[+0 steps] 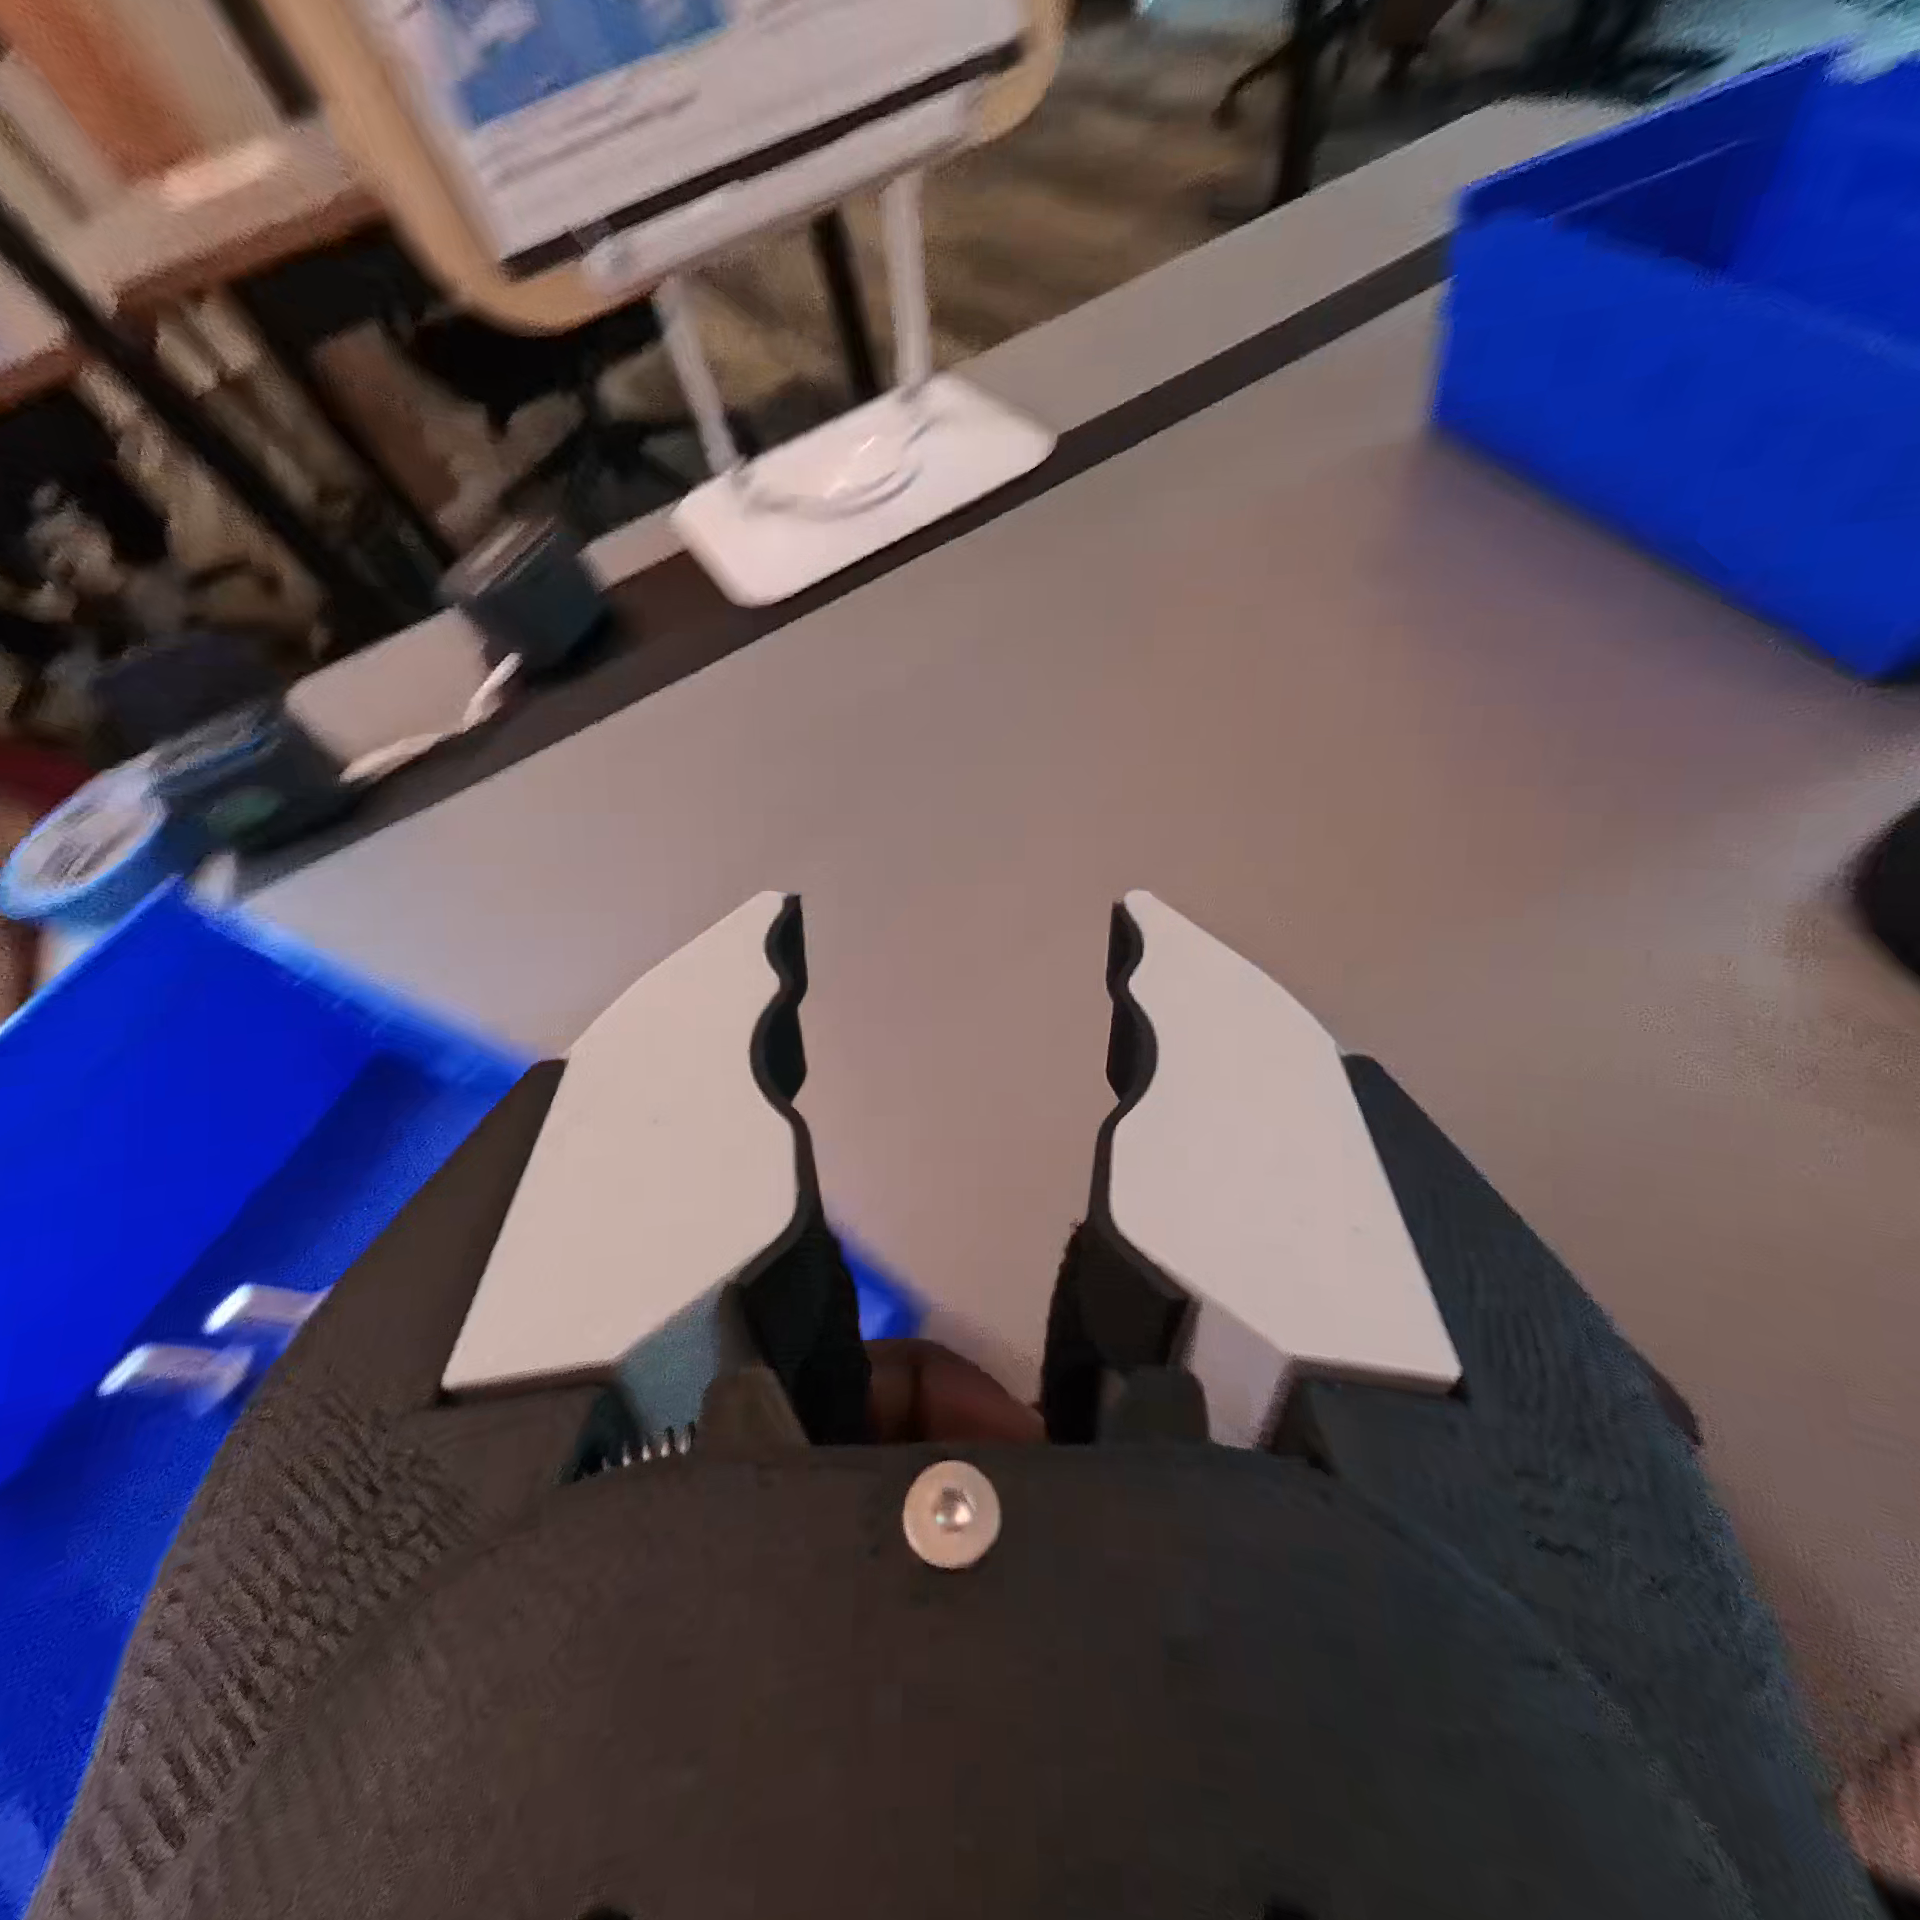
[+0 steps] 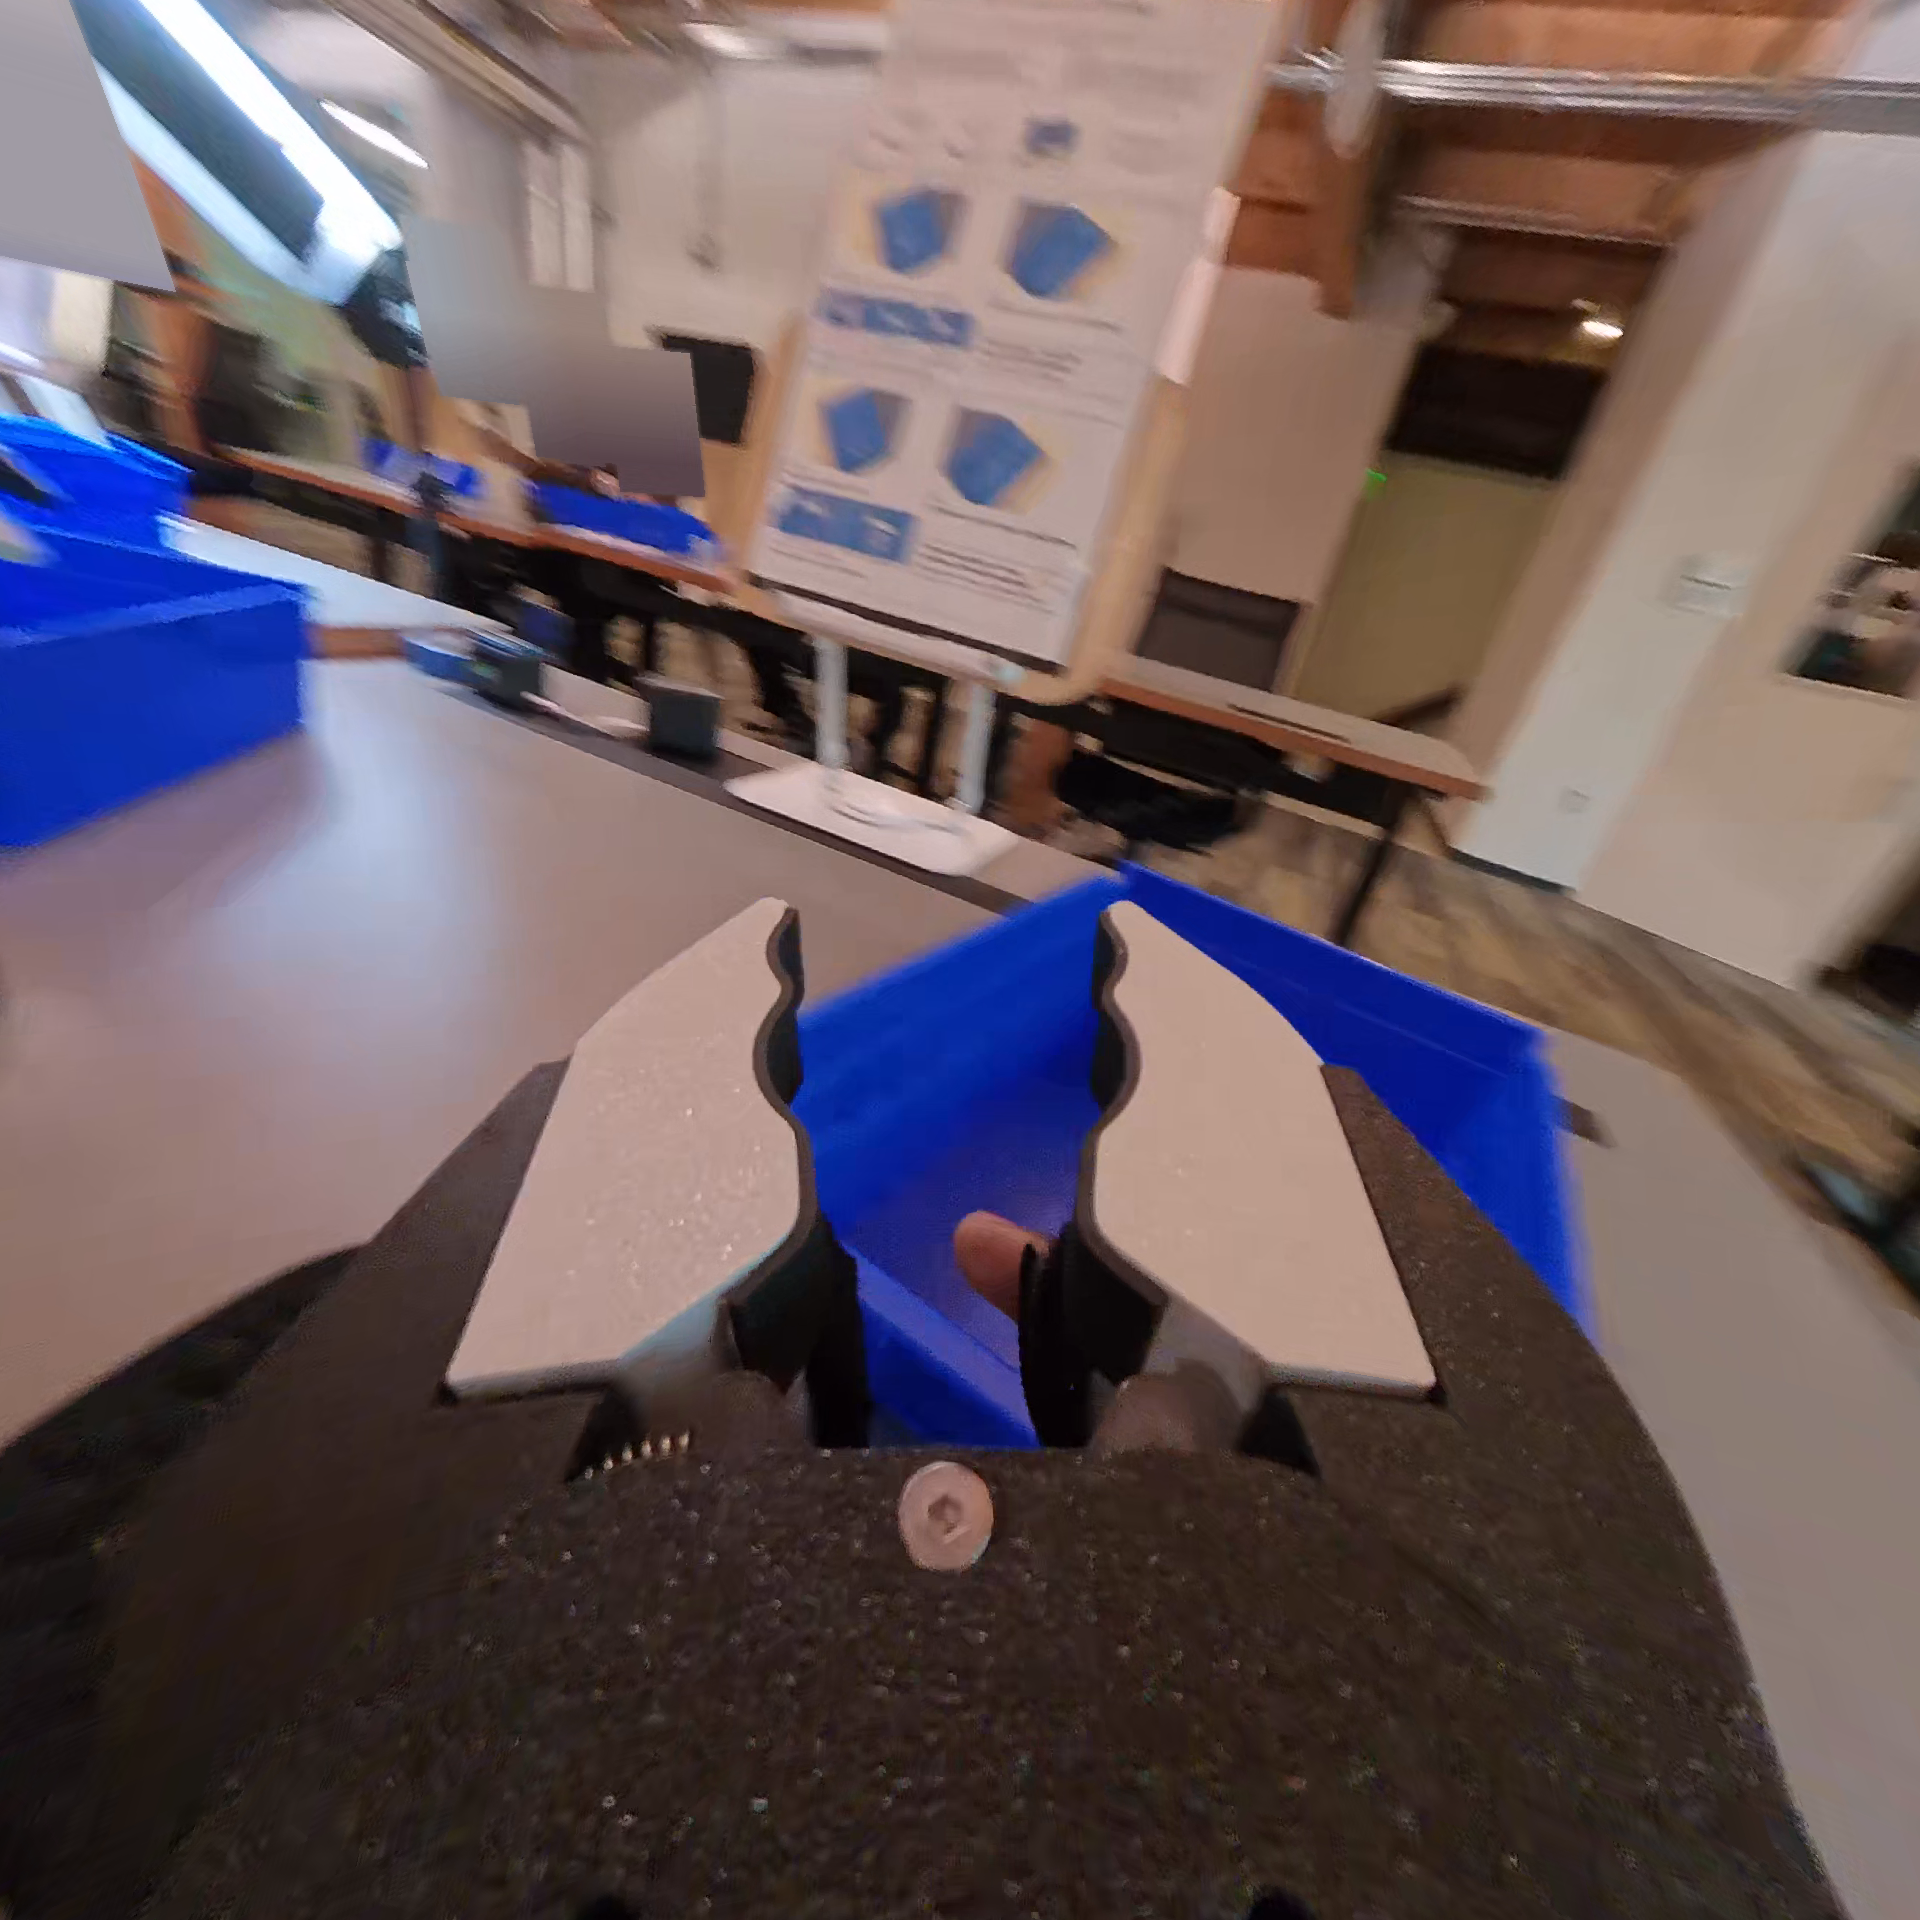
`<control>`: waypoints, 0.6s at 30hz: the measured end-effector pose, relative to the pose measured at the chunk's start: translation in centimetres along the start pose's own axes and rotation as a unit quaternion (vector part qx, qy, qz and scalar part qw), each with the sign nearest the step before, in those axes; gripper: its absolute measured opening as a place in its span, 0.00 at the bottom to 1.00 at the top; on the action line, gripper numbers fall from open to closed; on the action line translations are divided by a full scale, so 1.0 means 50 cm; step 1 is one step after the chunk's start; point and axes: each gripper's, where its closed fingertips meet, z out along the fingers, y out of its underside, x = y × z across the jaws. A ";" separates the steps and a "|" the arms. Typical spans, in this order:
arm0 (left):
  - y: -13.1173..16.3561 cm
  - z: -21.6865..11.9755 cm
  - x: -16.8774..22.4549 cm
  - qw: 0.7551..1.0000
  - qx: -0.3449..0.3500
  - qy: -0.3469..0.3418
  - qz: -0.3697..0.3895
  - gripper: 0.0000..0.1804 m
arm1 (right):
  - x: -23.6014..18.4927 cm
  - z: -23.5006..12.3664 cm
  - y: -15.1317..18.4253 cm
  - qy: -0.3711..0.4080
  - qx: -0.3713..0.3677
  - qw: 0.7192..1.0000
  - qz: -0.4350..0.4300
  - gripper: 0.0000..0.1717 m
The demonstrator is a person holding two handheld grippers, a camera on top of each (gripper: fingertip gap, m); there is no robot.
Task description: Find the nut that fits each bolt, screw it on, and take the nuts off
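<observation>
Left gripper: the jaws are held wide apart, nothing is gripped, and only the bare grey surface is seen between them.
Right gripper: the jaws are held wide apart above a blue bin, and nothing is gripped.
Bolts: two shiny metal pieces, blurred, are seen in the blue bin at the lower left of the left wrist view.
Nuts: none can be made out.
Sign stand: it is set at the far edge of the surface.
</observation>
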 end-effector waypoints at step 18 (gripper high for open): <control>0.325 0.051 -0.475 0.915 -0.374 -0.057 -0.140 0.20 | -0.185 0.062 0.071 -0.203 0.031 0.974 0.098 0.26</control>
